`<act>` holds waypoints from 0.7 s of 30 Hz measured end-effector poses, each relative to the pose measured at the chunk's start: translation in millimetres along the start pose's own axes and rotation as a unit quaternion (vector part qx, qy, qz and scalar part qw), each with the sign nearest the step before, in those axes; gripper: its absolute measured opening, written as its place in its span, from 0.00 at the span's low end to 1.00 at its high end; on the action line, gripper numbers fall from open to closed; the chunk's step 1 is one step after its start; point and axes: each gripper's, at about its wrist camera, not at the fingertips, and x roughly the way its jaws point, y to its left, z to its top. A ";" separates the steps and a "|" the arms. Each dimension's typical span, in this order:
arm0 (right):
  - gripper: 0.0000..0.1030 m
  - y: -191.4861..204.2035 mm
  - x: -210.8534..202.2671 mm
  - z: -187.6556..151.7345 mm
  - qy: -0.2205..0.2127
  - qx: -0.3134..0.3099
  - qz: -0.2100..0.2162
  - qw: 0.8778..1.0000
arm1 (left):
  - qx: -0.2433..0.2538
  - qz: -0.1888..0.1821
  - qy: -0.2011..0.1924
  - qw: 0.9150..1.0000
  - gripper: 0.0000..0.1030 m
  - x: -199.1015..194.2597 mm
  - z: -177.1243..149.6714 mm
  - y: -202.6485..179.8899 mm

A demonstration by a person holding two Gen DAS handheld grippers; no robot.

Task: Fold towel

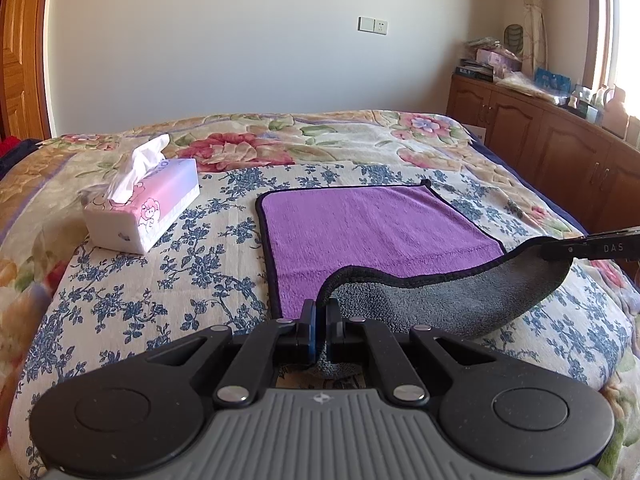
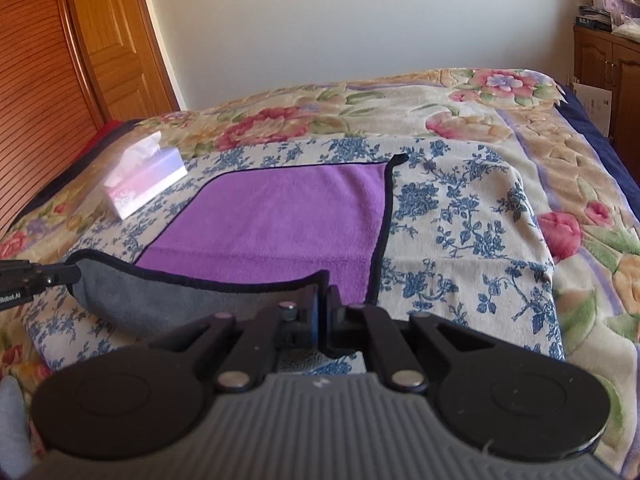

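A purple towel (image 1: 372,228) with a black hem and a grey underside lies on the bed; it also shows in the right wrist view (image 2: 272,220). Its near edge is lifted, so the grey underside (image 1: 460,300) hangs between both grippers. My left gripper (image 1: 320,308) is shut on the towel's near left corner. My right gripper (image 2: 323,292) is shut on the near right corner. The right gripper also shows at the right edge of the left wrist view (image 1: 560,250), and the left gripper shows at the left edge of the right wrist view (image 2: 60,274).
A tissue box (image 1: 148,204) stands on the bed left of the towel. The bed has a blue-flowered sheet (image 1: 160,280) over a floral blanket (image 1: 320,140). Wooden cabinets (image 1: 540,132) stand to the right, a wooden door (image 2: 116,40) to the left.
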 end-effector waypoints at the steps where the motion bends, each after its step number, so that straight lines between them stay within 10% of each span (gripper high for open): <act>1: 0.04 0.2 0.5 0.1 -0.002 -0.002 0.000 1.000 | 0.000 0.000 -0.001 1.000 0.05 0.9 0.9 0.2; 21: 0.04 -1.2 11.5 14.4 -0.034 -0.024 -0.013 0.999 | -0.003 0.007 -0.014 1.000 0.05 19.8 16.7 6.0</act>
